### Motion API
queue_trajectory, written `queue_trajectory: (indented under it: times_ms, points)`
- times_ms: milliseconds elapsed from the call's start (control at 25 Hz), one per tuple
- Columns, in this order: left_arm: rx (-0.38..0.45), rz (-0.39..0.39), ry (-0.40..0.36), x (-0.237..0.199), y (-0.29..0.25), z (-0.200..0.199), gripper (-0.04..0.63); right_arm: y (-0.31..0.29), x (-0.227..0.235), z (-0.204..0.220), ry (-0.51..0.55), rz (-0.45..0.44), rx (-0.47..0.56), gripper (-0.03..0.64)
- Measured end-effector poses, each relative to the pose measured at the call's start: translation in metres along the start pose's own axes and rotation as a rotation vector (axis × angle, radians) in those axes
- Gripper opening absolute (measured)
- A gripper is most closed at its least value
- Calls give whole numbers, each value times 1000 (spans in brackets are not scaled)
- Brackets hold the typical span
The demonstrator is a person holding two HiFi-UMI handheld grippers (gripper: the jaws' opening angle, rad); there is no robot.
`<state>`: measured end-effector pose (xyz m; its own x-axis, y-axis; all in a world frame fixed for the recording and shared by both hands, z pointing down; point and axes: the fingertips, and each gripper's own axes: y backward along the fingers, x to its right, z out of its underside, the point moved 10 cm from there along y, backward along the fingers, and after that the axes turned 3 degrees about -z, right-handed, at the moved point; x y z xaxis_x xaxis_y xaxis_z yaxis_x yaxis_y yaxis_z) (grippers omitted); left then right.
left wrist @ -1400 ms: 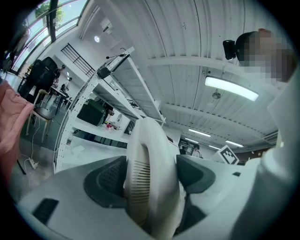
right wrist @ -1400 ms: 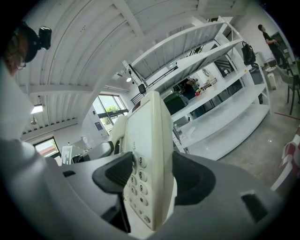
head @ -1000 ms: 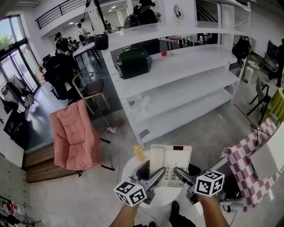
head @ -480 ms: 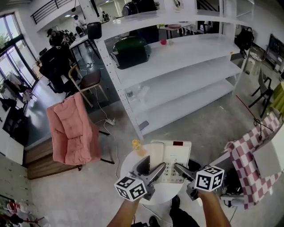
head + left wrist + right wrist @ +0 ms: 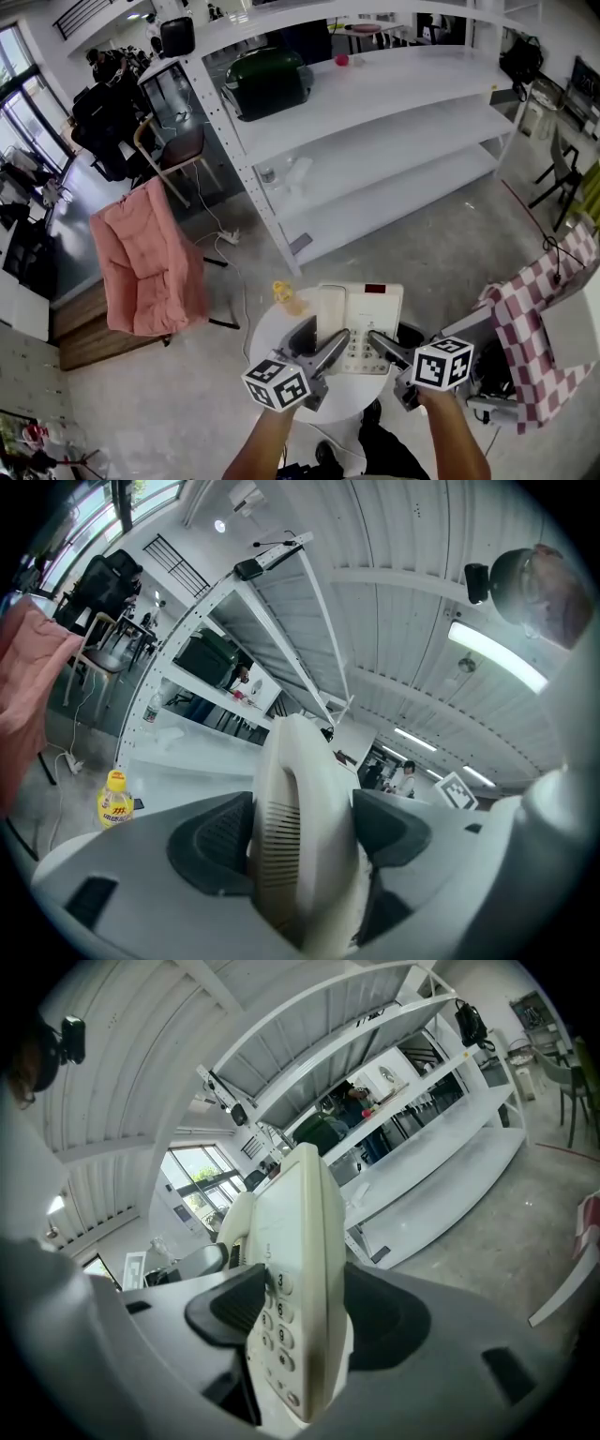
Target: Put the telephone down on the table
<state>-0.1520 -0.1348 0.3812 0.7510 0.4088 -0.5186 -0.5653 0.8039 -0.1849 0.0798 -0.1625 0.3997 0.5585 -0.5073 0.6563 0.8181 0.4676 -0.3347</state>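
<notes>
1. Cream plastic is filling both gripper views. My left gripper (image 5: 323, 337) is clamping the handset (image 5: 300, 836) side of the telephone (image 5: 361, 323), and my right gripper (image 5: 380, 345) is biting the keypad (image 5: 275, 1330) edge, with dark pads pressing both faces.
2. Compared with a second ago, almost nothing is changing in my hold. The telephone is staying gripped from both sides over the round table (image 5: 267, 342), and only my head view is drifting against the shelving.
3. I am judging that the set-down is still unfinished. I cannot tell whether the underside is touching the tabletop yet.
4. The telephone is reaching forward from my jaws, away from me, lying between the two grippers. A yellow bottle (image 5: 285, 295) is standing near its far left corner.
</notes>
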Motion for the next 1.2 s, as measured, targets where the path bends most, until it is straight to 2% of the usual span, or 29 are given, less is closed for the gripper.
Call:
queue_trajectory:
  times_ms: [1200]
  points:
    - [-182, -56, 141, -92, -84, 102, 327, -60, 131, 60, -177, 63, -108, 244]
